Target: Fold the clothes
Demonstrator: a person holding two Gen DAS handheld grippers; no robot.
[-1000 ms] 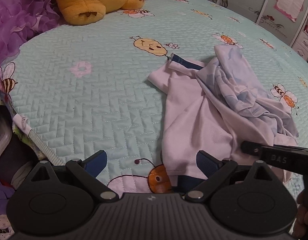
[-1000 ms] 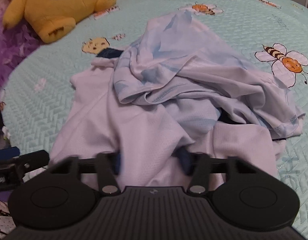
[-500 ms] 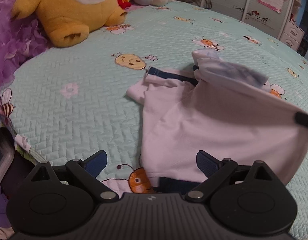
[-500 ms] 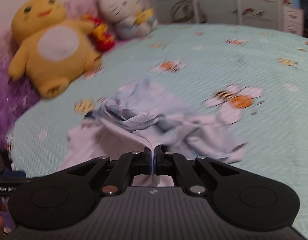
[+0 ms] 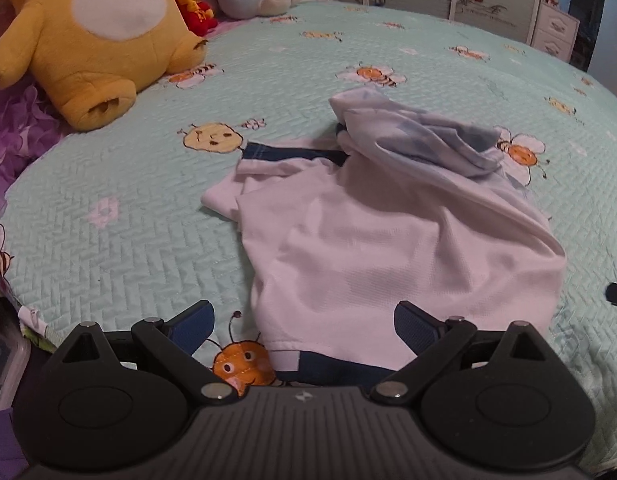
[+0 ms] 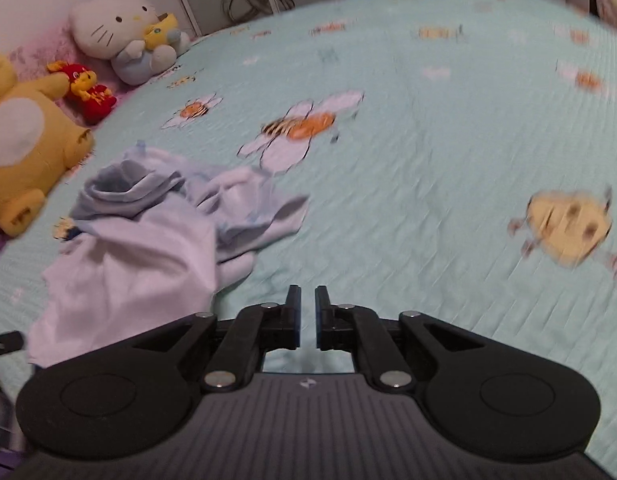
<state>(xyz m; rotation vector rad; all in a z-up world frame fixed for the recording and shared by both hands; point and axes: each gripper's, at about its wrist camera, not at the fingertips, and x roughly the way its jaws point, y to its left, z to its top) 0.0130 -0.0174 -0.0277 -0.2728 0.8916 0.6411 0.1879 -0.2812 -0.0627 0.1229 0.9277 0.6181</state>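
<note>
Bee-printed quilt (image 5: 156,216) covered the bed, with a yellow plush (image 5: 96,36) and other toys along its far edge. On it lay the clothes: a white shirt (image 5: 388,256) with navy trim, slumped and creased, and a pale blue garment (image 5: 420,140) bunched on the shirt's far end, both unfolded. The left gripper (image 5: 304,322) hung low at the shirt's near hem, jaws wide, one finger over the quilt and the other over the cloth, holding nothing; that stance would suit a pinch on the hem. The right gripper (image 6: 307,300) was off to the side of the heap over bare quilt, jaws narrow with a slim gap and nothing between them; its view was blurred, so it was likely in motion. Judging by the pile, the two garments would need separating and the shirt spreading flat before any fold could hold
</note>
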